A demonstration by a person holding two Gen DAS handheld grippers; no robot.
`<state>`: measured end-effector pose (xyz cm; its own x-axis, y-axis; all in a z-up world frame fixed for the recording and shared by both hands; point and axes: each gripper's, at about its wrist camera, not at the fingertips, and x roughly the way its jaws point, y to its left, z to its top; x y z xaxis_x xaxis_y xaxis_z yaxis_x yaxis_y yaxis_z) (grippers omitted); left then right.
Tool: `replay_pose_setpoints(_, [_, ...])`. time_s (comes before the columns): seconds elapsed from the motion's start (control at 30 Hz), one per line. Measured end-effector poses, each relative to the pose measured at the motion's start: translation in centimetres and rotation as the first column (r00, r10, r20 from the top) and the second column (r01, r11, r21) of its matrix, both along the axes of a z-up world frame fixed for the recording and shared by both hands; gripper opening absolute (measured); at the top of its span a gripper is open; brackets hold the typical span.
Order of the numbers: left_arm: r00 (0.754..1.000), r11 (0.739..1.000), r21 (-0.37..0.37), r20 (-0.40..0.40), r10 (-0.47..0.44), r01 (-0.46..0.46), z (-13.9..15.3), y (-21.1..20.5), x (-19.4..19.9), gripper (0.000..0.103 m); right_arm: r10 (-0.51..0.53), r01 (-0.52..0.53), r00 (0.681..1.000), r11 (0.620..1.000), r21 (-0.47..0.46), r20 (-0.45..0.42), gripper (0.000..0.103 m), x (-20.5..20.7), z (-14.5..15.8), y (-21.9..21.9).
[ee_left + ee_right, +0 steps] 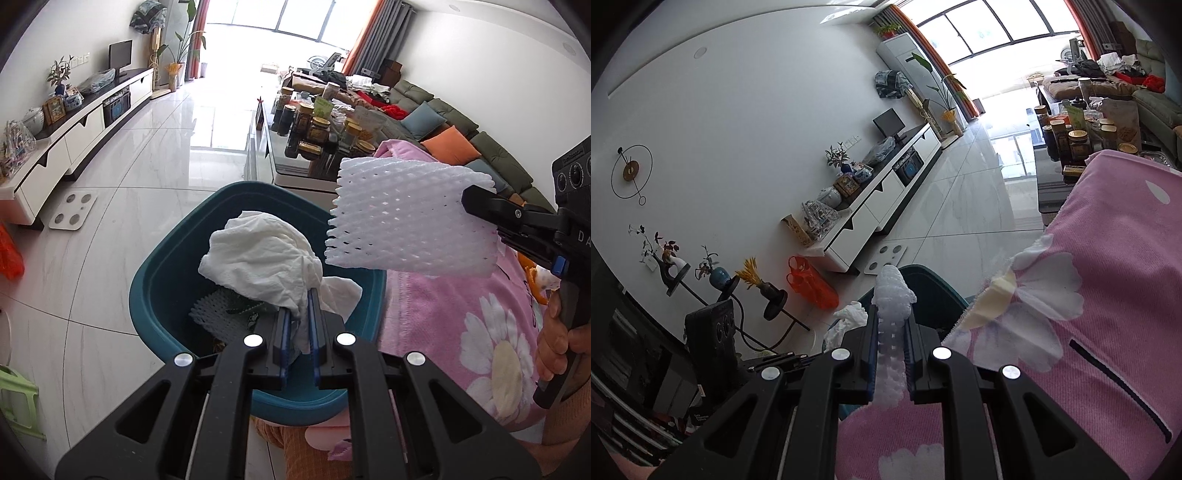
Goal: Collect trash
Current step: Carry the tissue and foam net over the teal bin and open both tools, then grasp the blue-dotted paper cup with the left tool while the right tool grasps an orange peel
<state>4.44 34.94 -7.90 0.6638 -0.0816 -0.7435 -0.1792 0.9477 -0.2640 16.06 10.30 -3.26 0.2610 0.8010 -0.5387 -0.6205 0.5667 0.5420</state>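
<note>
Trash: we hold two pieces, a crumpled white tissue (258, 254) and a white foam net sleeve (410, 218); both are in the air at the teal bin (159, 295), which stands on the floor against the pink-covered seat edge.
Left gripper (297, 325): closed on the tissue's lower corner; the bulk of the tissue hangs over the bin's opening.
Right gripper (891, 354): closed on one edge of the net sleeve; the sleeve sits above the bin's right rim, partly over the pink flowered blanket (461, 314).
Release, left: we judge the tissue ready to drop; we open the jaws fully, since the soft paper may cling to a pad.
Release, right: we carry the sleeve inward past the right rim first; let go here, it could land on the blanket.
Bin contents: another net piece (214, 314) and something dark lie at the bottom; the tissue covers most of it.
Hidden: the bin's near rim is behind the left gripper; in the right wrist view the bin is mostly masked by the jaws and sleeve.
Person: only one hand (557, 343) on the right handle shows.
</note>
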Motion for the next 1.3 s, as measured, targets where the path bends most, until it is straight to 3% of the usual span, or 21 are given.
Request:
replay_pose_setpoints(0.33, [0.996,0.999,-0.019,-0.079,0.037,-0.039,-4.0,1.5,1.3,0.011,0.007,-0.012,0.998,0.997,-0.072,-0.059,0.015,0.7,-2.6,3.6])
replay_pose_setpoints(0.4, [0.995,0.999,-0.018,-0.086,0.047,-0.049,-4.5,1.7,1.5,0.025,0.007,-0.015,0.997,0.995,-0.096,-0.079,0.043,0.8,-3.1,4.1])
replay_pose_setpoints(0.47, [0.994,0.998,-0.018,-0.089,0.061,-0.062,-4.9,1.8,1.6,0.035,0.008,-0.015,0.997,0.994,-0.106,-0.073,0.045,0.7,-3.1,4.4])
replay_pose_setpoints(0.6, [0.995,0.998,-0.014,-0.078,0.068,-0.069,-4.8,1.4,1.5,0.036,0.004,-0.009,0.999,0.994,-0.110,-0.043,0.045,0.3,-2.5,4.0])
replay_pose_setpoints(0.77, [0.997,0.997,0.009,-0.017,0.070,-0.070,-2.9,0.1,0.9,0.048,0.007,-0.009,1.000,0.995,-0.104,-0.011,0.045,-0.4,-1.7,2.6])
replay_pose_setpoints(1.03, [0.993,0.998,0.055,0.115,0.001,-0.007,1.4,-3.6,-0.1,0.054,0.013,-0.005,0.995,0.997,-0.082,0.094,0.046,-2.9,1.2,-2.0])
replay_pose_setpoints(1.3, [0.966,0.987,0.046,0.206,-0.158,0.151,4.6,-9.5,0.3,0.057,-0.088,0.097,0.982,0.994,-0.047,0.169,0.046,-5.1,2.9,-9.4])
